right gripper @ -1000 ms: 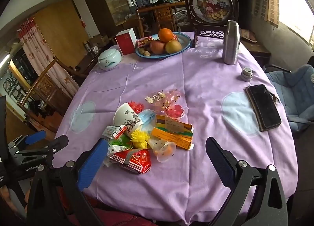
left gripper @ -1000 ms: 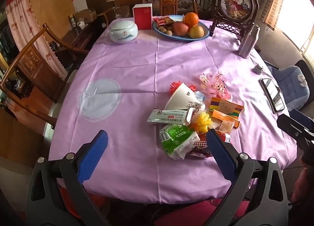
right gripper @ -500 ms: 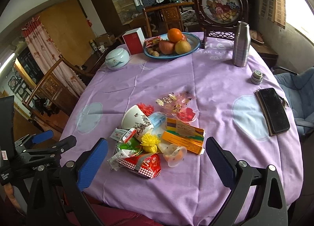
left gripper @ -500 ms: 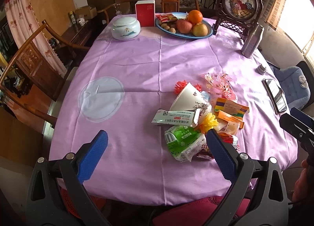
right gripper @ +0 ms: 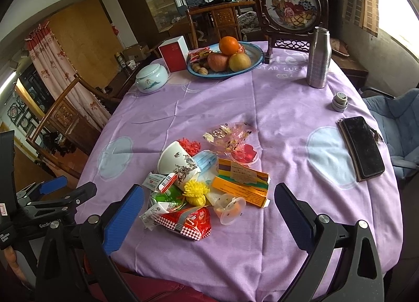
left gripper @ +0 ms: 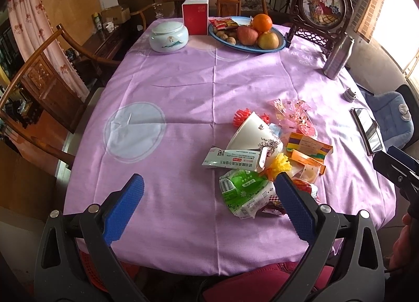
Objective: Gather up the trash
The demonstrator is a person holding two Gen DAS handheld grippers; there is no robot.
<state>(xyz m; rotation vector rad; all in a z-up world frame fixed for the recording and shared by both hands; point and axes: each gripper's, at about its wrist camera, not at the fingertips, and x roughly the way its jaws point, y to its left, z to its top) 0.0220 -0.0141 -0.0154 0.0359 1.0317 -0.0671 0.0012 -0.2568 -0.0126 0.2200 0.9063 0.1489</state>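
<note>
A heap of trash lies on the purple tablecloth (left gripper: 183, 87): a tipped paper cup (left gripper: 251, 136) (right gripper: 175, 160), a green wrapper (left gripper: 243, 192), a white sachet (left gripper: 230, 159), a yellow pompom (right gripper: 195, 192), orange boxes (right gripper: 241, 184), a red snack bag (right gripper: 188, 220), a clear lidded cup (right gripper: 229, 207) and clear cellophane (right gripper: 230, 136). My left gripper (left gripper: 208, 207) is open and empty above the table's near edge, left of the heap. My right gripper (right gripper: 209, 212) is open and empty, over the heap's near side.
At the far end stand a fruit plate (left gripper: 246, 37), a red box (left gripper: 195, 20), a lidded ceramic jar (left gripper: 169, 37) and a framed picture (right gripper: 290, 11). A steel bottle (right gripper: 318, 58), its cap (right gripper: 339, 101) and a phone (right gripper: 362, 147) sit at the right. Wooden chairs surround the table.
Both grippers have moved forward a little toward the table, so the heap sits lower and nearer in both views. Both stay open. Nothing on the table has moved.
</note>
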